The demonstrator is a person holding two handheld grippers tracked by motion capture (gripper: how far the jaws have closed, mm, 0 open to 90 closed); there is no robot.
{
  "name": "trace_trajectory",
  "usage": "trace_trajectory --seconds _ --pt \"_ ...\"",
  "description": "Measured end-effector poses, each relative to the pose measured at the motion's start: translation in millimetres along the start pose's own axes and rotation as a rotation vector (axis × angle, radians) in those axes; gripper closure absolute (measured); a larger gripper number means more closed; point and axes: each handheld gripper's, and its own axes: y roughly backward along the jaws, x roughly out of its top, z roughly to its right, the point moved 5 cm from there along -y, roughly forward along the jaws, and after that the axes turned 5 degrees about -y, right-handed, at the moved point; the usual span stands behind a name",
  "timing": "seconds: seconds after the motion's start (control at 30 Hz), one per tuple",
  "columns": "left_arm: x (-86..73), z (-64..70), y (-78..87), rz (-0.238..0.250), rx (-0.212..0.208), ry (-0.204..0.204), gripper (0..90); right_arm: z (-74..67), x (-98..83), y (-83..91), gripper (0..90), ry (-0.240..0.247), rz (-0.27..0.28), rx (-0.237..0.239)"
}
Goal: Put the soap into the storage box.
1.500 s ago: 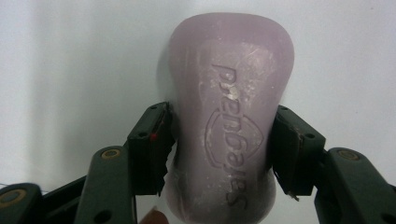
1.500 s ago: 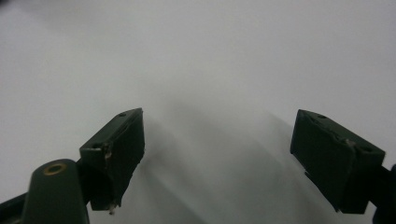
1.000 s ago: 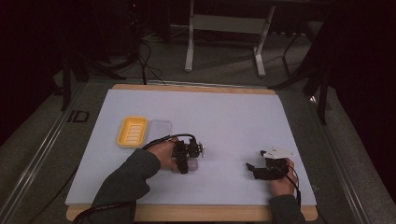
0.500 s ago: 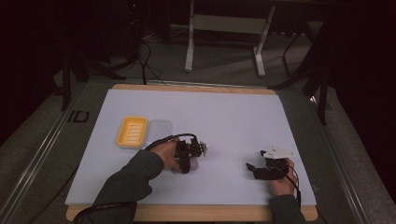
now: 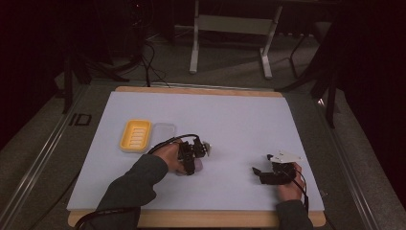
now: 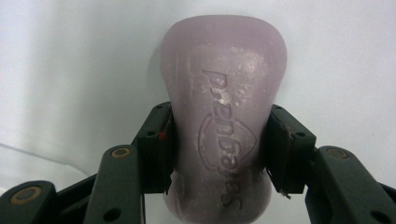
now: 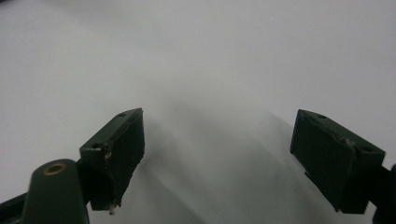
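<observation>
Soap bar, white table sheet, dark room

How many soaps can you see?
1. The purple soap is on the white table, squeezed between the jaws of the left gripper. The yellow soap dish nearby looks empty.
</observation>
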Motion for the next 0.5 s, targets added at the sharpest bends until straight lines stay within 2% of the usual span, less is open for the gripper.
trace_trajectory --seconds 0.2,0.5 --pt "-3.8 -8.2 1.7 0.010 0.013 0.051 49.3 -0.1 0.0 0.0 17.4 0.000 0.000 0.000" --pt "-7.2 -11.6 -1.7 0.004 -0.001 0.069 49.4 -0.1 0.0 0.0 17.4 0.001 0.000 -0.001"
